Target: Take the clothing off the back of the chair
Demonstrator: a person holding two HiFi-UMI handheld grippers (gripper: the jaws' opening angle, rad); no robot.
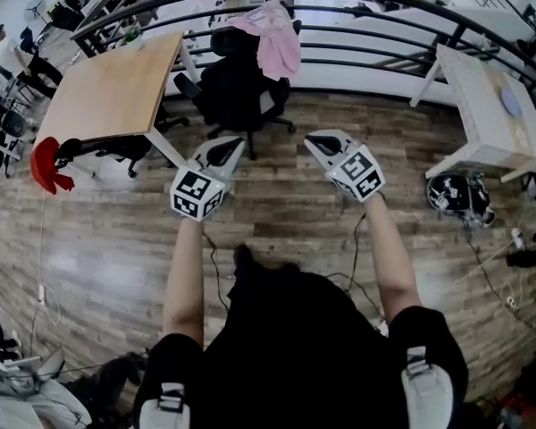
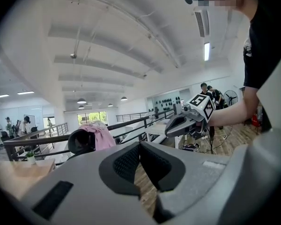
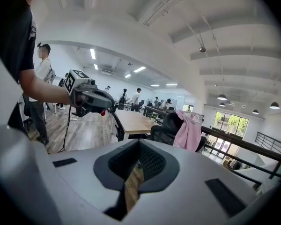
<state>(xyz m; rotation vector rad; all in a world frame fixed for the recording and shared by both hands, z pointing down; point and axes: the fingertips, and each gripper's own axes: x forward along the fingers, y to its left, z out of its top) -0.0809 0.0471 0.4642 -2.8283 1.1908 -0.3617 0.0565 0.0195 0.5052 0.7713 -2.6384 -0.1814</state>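
Standing back from the chair (image 1: 237, 92), I held both tools out in front of me, side by side and tipped a little downward, aimed roughly at it. My left gripper (image 1: 225, 150) was clenched on nothing: its own view showed the two pads pressed together with only the wooden floor (image 1: 277, 213) past them. My right gripper (image 1: 324, 146) was the same, closed and empty. That made sense to me at this range, since nothing within reach was worth taking hold of.

The garment (image 1: 277, 38), pink and loose, hung draped over the top of the backrest and trailed down one side, well apart from both grippers. The chair stood just beside the corner of the table (image 1: 116, 88) and near the railing (image 1: 366, 61).

I judged the task as not yet begun. The next move would call for stepping closer, parting one set of jaws and pinching the cloth near the top of the backrest. Lifting it upward would be wiser than tugging it toward me, because the chair looked like a rolling office type and a snagged fold might drag it along.
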